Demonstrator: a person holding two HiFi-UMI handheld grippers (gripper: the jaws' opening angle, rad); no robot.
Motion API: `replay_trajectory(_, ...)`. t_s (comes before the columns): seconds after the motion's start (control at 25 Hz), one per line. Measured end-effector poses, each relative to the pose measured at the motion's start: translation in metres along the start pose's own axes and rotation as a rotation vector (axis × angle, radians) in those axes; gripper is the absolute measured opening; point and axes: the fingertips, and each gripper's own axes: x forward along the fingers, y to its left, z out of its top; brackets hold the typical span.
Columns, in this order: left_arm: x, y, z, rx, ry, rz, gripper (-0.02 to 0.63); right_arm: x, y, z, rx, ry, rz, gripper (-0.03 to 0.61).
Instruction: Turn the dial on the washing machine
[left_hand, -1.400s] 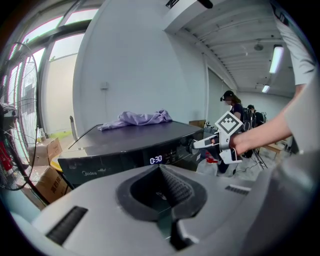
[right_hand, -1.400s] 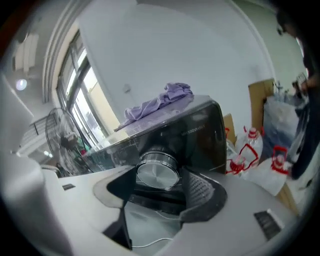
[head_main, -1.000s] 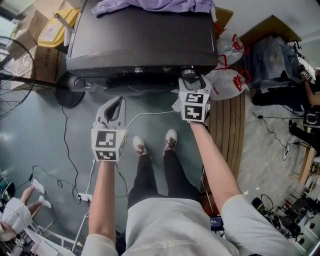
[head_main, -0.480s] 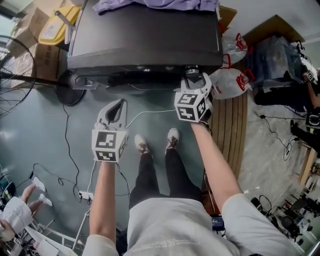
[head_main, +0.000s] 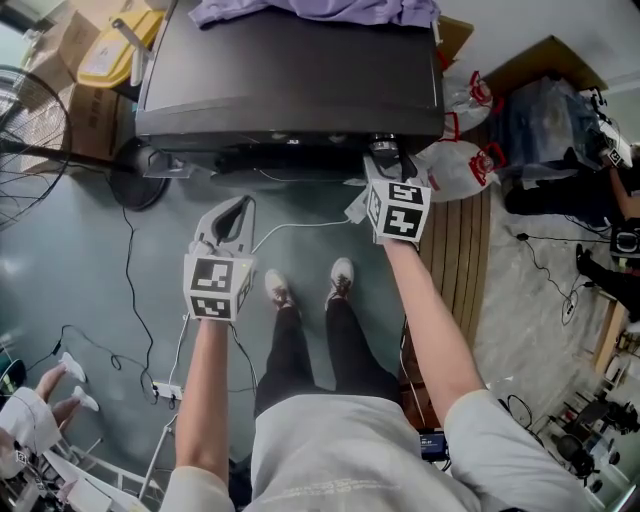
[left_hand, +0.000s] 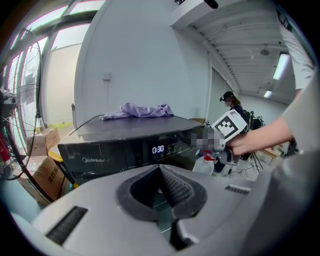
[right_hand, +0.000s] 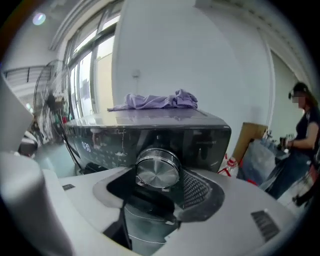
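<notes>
A dark washing machine (head_main: 290, 80) is seen ahead, flanked by a standing fan (head_main: 25, 130) and cardboard boxes (head_main: 95, 60) at the picture's left and by tied plastic bags (head_main: 455, 165) at its right. A purple cloth (head_main: 310, 10) is draped on the lid. The silver dial (right_hand: 157, 170), set at the right end of the front panel, is pinched by the right tongs (head_main: 387, 160), by which it is mostly covered in the head view. The left tongs (head_main: 238, 205) are pressed together, empty, and held back from the panel. The lit display (left_hand: 158, 149) is shown clearly only in the left gripper view.
</notes>
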Motion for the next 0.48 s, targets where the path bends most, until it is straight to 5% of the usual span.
replay_trajectory(0.48,-0.0025,-0.0061,0.0039,-0.049,-0.018,-0.009,0.015,-0.0011,-0.005,-0.0011,0.509,-0.029,0.217,0.285)
